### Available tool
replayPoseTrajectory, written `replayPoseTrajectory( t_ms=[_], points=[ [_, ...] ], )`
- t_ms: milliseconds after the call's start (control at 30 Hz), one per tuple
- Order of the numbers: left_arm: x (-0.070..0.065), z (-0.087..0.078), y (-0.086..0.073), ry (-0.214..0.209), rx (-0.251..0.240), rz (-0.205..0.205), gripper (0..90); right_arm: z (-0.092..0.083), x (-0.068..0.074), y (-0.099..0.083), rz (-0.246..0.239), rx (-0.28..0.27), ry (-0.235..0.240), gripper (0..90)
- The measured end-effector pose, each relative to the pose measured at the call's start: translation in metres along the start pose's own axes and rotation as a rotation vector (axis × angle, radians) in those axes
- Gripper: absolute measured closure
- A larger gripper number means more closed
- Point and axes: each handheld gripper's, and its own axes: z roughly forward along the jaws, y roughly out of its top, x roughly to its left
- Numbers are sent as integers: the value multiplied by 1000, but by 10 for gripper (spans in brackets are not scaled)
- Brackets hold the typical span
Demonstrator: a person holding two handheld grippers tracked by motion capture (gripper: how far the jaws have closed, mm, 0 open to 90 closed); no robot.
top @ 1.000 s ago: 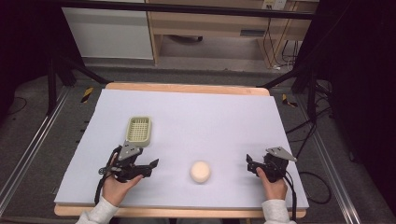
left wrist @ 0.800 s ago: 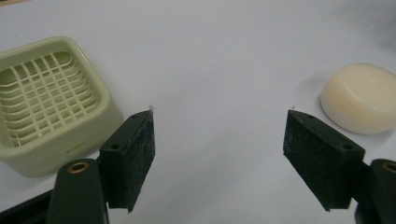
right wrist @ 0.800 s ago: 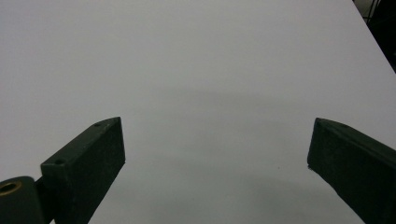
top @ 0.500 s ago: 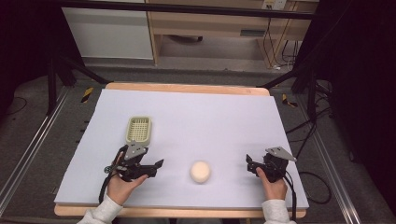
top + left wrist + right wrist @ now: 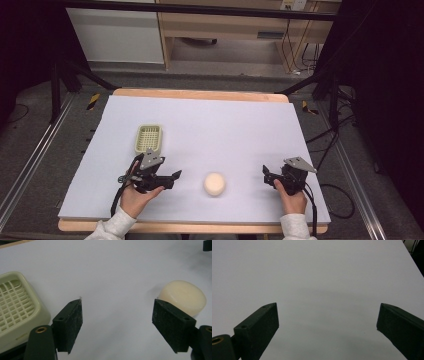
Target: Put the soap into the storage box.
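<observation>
- Holding my left gripper [image 5: 172, 176] low over the table [image 5: 225, 120], jaws pointing toward the round cream soap [image 5: 214, 183], which sits on the sheet near the front edge, between my two hands.
- Left jaws have just been opening. They're spread now with bare table between the pads and nothing gripped.
- Compared with a second ago, my left hand [image 5: 134, 192] has slid a little down and to the right, so the gripper has pulled away from the soap dish [image 5: 148, 138] and sits a bit closer to the soap. Still a clear gap to it, no touching.
- From the left gripper view, the soap [image 5: 183, 297] peeks out just beyond the right-hand pad and off to that side, not lined up in the gap. The ribbed, pale green dish [image 5: 17, 307] sits off past the other pad at the left edge.
- Dish hasn't moved, same spot left of centre. Soap hasn't budged either.
- My right gripper [image 5: 267, 175] is parked where it was a second ago, off to the right of the soap and well apart from it. Its jaws are wide apart too, and the right gripper view has plain table [image 5: 324, 277] between them, so it's released.
</observation>
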Motion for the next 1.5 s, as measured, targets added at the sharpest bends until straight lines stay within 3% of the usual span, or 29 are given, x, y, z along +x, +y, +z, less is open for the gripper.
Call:
replayPoseTrajectory(
  t_ms=[1500],
  points=[
    [-46, 35, 25, -99, 36, 64, 229, -1, 1, 2, -15, 0, 3, 44]
  ],
)
